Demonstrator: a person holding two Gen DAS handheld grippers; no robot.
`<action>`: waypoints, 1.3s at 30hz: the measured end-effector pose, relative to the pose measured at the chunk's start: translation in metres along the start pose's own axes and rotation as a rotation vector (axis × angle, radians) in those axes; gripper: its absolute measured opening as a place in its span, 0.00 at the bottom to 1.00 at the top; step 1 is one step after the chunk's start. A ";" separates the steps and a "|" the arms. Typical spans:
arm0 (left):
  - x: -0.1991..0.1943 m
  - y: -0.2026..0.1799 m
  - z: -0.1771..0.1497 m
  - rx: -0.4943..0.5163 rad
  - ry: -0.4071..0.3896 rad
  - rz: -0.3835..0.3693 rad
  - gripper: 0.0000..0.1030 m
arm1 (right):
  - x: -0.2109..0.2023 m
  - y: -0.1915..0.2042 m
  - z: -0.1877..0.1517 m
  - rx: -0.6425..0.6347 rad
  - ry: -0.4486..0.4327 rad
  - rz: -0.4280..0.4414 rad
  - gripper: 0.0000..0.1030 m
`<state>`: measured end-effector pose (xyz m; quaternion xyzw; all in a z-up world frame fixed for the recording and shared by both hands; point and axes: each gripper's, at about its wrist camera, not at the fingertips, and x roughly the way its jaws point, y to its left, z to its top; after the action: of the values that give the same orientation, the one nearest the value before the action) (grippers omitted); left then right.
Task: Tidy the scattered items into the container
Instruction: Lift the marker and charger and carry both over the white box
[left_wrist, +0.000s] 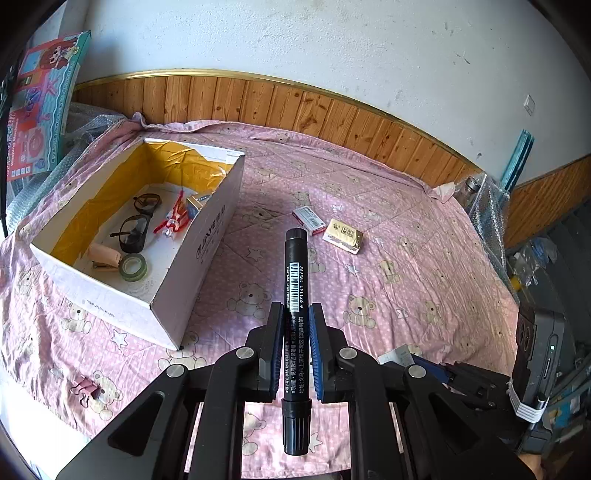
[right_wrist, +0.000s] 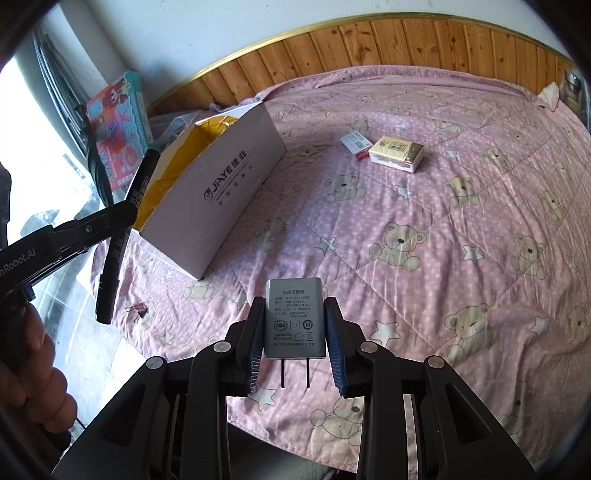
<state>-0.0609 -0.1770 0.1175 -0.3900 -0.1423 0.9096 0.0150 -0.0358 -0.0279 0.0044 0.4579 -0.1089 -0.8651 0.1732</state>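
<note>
Now both grippers are loaded, and the box lies ahead and to the left of each.

The left gripper (left_wrist: 296, 321) is closed on a black marker (left_wrist: 294, 280), whose long axis runs straight forward along the fingers, capped end out front. The white box (left_wrist: 192, 251) sits on the pink bedspread (left_wrist: 406, 266) just left of it, already holding glasses (left_wrist: 138, 221) and a tape roll (left_wrist: 133, 266). The right gripper (right_wrist: 294, 325) clamps a grey power adapter (right_wrist: 294, 317), prongs pointing back. Judging by position, the left is nearer the box's open top. A small card box (left_wrist: 308, 220) and a yellow packet (left_wrist: 343, 235) remain out on the bedspread, well right of the box.
</note>
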 end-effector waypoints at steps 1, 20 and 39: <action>0.000 0.003 0.000 -0.007 -0.002 0.002 0.14 | 0.002 0.003 0.001 -0.005 0.003 0.002 0.31; 0.000 0.054 0.013 -0.095 -0.012 0.009 0.14 | 0.030 0.046 0.033 -0.090 0.040 0.030 0.31; 0.003 0.096 0.042 -0.174 -0.033 0.040 0.14 | 0.053 0.072 0.075 -0.151 0.046 0.094 0.31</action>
<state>-0.0852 -0.2787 0.1172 -0.3774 -0.2133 0.9003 -0.0396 -0.1112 -0.1132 0.0307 0.4578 -0.0607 -0.8510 0.2499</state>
